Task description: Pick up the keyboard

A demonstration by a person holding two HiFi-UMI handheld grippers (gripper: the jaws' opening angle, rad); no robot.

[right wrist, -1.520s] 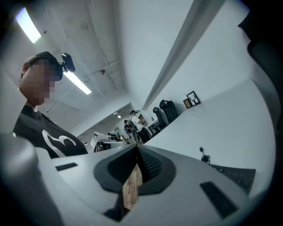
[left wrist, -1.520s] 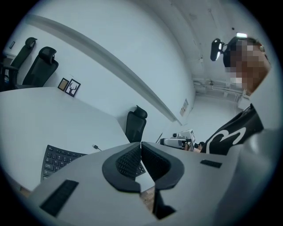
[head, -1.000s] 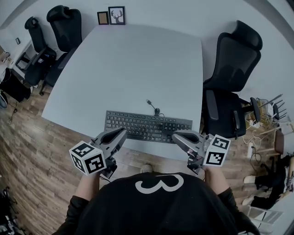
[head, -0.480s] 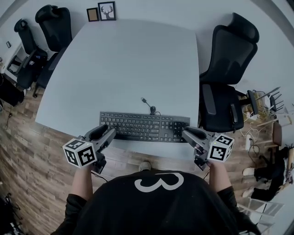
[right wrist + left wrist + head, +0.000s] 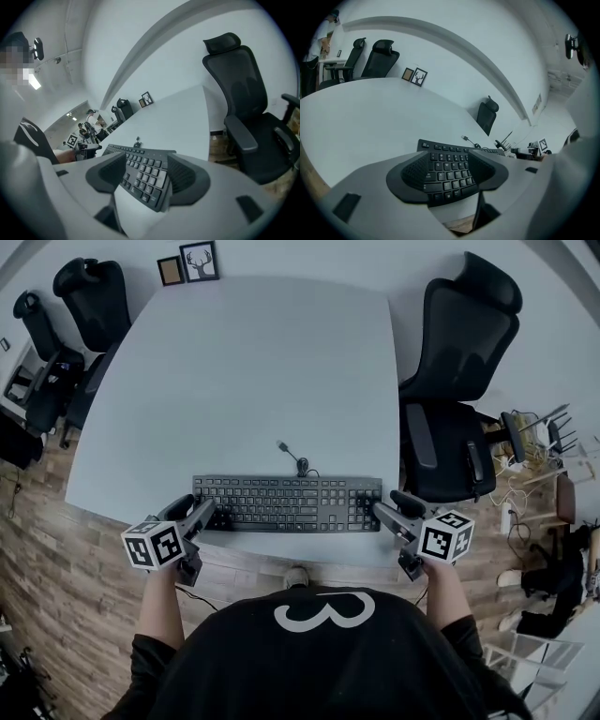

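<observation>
1. The left claw is opening, its jaws spread wide. Between them shows the left end of the keyboard, with neither pad pressing on it.
2. The right claw is opening too, and the keyboard's right corner sits between its spread jaws.
3. The keyboard is black and full-length. It lies flat along the near edge of the pale counter, reaching from one claw to the other.
4. Its cable curls beyond the far side. Whether either claw touches the counter cannot be told.

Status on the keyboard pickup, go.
Left gripper and right gripper jaws opening around the ends of the keyboard, no grip yet. It lies flat on the table. Nothing blocking.
</observation>
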